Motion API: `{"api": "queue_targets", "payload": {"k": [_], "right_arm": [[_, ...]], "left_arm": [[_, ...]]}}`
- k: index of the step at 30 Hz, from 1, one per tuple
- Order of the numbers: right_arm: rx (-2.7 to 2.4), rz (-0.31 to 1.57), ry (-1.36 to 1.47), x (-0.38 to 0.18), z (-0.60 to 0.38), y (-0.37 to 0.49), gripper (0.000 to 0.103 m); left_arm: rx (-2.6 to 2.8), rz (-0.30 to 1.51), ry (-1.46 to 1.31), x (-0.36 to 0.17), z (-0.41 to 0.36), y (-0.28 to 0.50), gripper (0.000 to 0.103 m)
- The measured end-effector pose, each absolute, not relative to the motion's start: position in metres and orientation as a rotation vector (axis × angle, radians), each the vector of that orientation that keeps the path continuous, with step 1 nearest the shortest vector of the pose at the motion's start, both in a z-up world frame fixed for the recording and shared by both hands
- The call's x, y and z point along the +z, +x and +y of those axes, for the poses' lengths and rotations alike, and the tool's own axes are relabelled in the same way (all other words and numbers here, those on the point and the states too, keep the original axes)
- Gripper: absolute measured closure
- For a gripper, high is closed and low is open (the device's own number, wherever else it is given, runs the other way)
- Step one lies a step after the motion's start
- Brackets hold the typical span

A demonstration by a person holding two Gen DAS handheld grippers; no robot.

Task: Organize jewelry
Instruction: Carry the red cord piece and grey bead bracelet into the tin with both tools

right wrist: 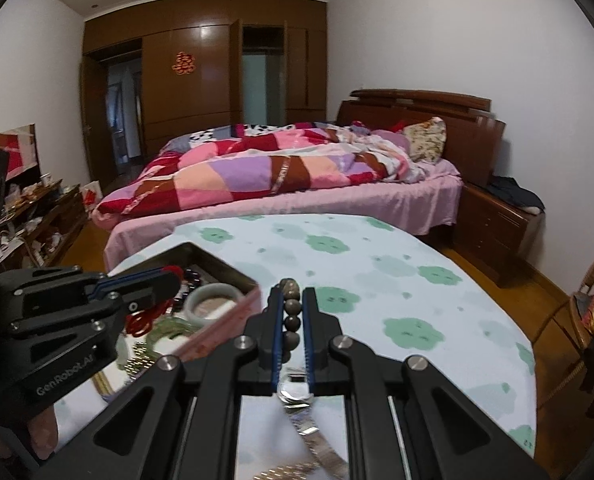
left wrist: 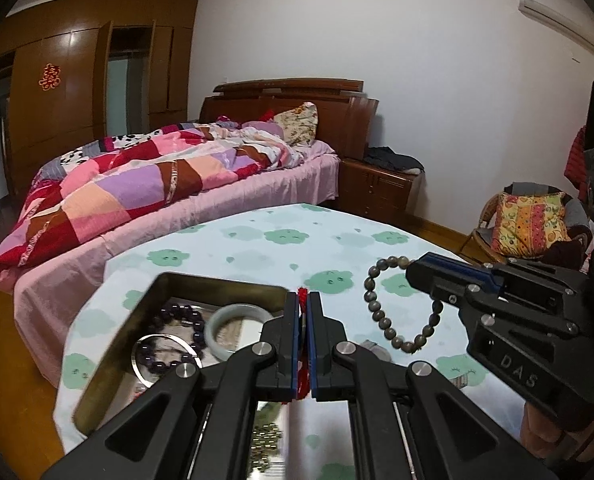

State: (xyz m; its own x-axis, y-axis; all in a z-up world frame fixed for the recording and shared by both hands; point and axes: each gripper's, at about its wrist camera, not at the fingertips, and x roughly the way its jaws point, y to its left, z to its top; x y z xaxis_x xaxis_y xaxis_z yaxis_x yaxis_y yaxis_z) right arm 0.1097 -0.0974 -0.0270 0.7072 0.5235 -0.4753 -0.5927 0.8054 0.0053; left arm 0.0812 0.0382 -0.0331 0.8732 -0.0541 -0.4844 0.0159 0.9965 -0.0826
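Observation:
My left gripper is shut on a red cord bracelet and hovers at the right edge of an open tin tray. In the right wrist view that cord dangles in loops under the left gripper. My right gripper is shut on a brown bead bracelet. From the left wrist view the bracelet hangs as a loop from the right gripper, above the cloth. The tray holds a jade bangle, a purple bead bracelet and a silver bangle.
A metal-band watch lies on the cloud-print tablecloth under the right gripper. Small gold beads lie beside the tray. Beyond the table's far edge stand a bed and a nightstand. A cushioned chair is at the right.

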Motion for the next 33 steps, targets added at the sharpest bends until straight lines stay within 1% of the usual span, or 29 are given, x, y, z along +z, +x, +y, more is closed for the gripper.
{"api": "queue_targets", "payload": {"k": [12,16,33], "right_arm": [[0.723,0.49,-0.175,-0.023,-0.054,0.107,0.092],[0.76,0.494,-0.195,-0.025,-0.037,0.103,0.092],[0.847,0.642,-0.264,-0.069,0.014,0.1,0.092]], "left_arm": [[0.062,0.503,-0.124,-0.03,0.086,0.069,0.101],[0.11,0.525,-0.144,-0.036,0.107,0.069,0.101],[0.141,0.615,-0.155,-0.063,0.124,0.073,0.101]]}}
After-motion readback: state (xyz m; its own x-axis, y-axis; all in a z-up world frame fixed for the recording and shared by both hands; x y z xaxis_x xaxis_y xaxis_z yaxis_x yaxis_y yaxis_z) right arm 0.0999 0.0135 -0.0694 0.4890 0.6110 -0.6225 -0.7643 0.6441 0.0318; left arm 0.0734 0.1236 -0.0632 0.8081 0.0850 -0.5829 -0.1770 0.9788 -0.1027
